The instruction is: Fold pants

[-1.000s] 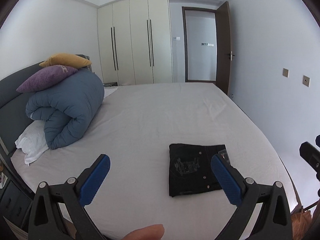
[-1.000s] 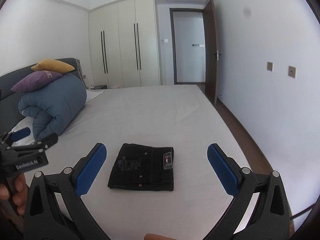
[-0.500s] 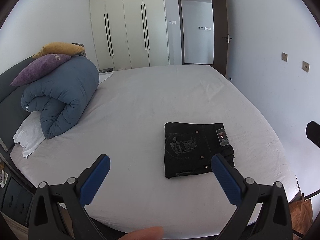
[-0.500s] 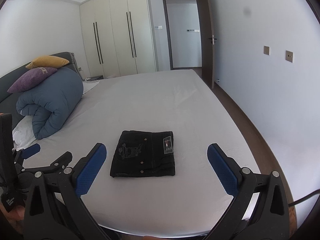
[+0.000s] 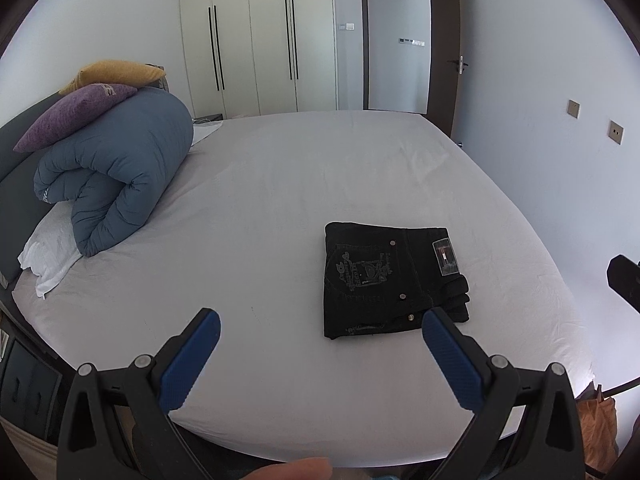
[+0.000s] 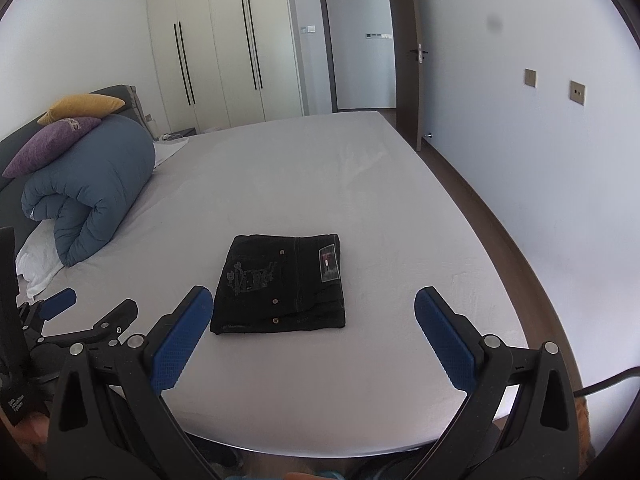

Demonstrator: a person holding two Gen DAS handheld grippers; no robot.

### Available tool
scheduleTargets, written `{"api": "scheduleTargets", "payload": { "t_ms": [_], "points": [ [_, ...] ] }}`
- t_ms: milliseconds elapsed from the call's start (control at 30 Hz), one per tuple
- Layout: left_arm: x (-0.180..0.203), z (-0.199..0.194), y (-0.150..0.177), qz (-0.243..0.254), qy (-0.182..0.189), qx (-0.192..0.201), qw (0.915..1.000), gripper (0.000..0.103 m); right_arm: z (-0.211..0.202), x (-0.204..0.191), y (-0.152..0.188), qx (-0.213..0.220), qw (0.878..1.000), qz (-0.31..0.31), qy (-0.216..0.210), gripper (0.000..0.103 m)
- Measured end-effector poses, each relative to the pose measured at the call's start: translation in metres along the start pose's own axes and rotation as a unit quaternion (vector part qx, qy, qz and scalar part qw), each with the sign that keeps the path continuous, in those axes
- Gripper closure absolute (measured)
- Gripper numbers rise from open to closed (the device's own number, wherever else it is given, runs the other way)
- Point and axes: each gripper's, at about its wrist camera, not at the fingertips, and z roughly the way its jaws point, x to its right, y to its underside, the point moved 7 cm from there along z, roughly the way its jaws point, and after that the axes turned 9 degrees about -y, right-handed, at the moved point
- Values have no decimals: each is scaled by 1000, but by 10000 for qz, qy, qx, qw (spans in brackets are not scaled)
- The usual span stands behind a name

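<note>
My left gripper [image 5: 320, 330] hangs over the near edge of the bed [image 5: 280, 184], its two blue pads spread wide with nothing between them. My right gripper [image 6: 312, 312] is held the same way, pads [image 6: 182, 340] far apart and empty, above the same near edge. The pants [image 5: 390, 278] lie folded into a compact black rectangle on the white sheet, toward the near right part of the bed, flat and apart from both grippers; neither touches them. In the left view they sit just beyond and between my pads, closer to the right one; in the right view [image 6: 282, 282] they lie a little left of centre, just past my left pad. A pale stitched design shows on the top layer, a few metal rivets, and a small label [image 5: 445, 257] near the right edge of the fold. On the right side of the stack the layered edges bulge out slightly. At the head of the bed, far left, a rolled blue duvet [image 5: 116, 172] rests on a white pillow [image 5: 48, 256], with a purple cushion [image 5: 76, 114] and a yellow cushion [image 5: 112, 74] on top of it. Beyond the bed stand a cream wardrobe [image 5: 256, 36] and an open door [image 5: 450, 44]. From the right view I see my left gripper [image 6: 86, 312] low at the left. A fingertip [image 5: 288, 470] shows at the bottom of the left view.
</note>
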Motion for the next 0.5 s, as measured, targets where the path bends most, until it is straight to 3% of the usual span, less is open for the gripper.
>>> {"api": "scheduleTargets", "payload": {
  "t_ms": [500],
  "points": [
    [-2,1,2,-25,45,-29,10000,0,14,-1,3,-83,10000,-38,-22,0]
  ]
}}
